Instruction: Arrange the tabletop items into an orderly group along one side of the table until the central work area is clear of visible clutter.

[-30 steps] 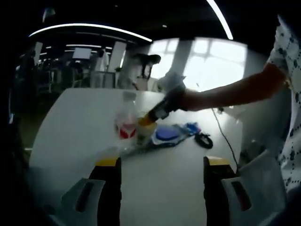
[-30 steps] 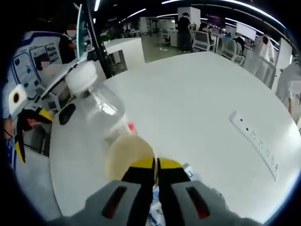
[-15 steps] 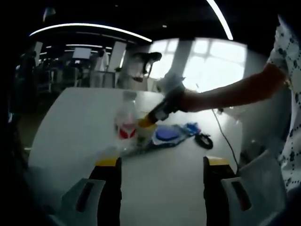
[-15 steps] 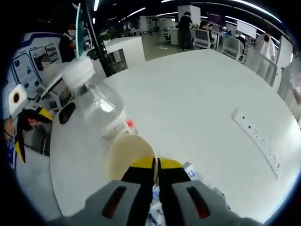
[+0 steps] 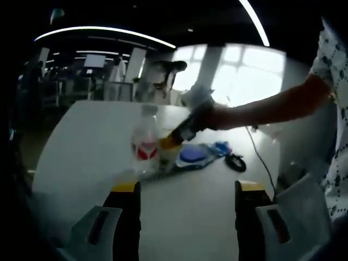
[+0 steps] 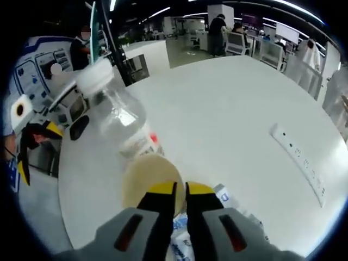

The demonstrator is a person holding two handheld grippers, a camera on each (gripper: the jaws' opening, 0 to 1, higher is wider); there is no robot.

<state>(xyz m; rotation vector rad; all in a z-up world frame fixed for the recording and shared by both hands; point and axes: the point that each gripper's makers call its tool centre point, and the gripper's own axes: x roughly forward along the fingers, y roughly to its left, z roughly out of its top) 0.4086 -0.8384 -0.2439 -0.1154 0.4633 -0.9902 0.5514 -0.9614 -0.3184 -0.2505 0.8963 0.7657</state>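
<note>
Right tool (image 6: pixel 180 190): jaws nearly together, pinching the rim of a small cup (image 6: pixel 151 180) with a pale tan interior. Contents of the cup not readable; the opening looks flat and uniformly tan. In the left gripper view the same tool (image 5: pixel 173 140) reaches in from the right on a bare forearm, yellow tips at the cup (image 5: pixel 166 154).

Touching the cup, on its far side in the right gripper view: a clear plastic bottle (image 6: pixel 120 120), white cap, red on its label, tilted. The body looks clear; cannot tell whether it holds liquid. In the left gripper view the bottle (image 5: pixel 145 136) stands just left of the cup.

Just beside the cup: crinkled packaging with blue print (image 6: pixel 223 197) under the right tool. In the left gripper view a blue-topped packet (image 5: pixel 191 156) lies right of the cup, a black coiled cable (image 5: pixel 235 161) further right.

Left tool (image 5: pixel 185 190): jaws wide apart, nothing between them, hanging over bare white worktop (image 5: pixel 185 217), well short of the cluster.

Farther out on the worktop: a white power strip (image 6: pixel 298 163), well apart from the cup.
</note>
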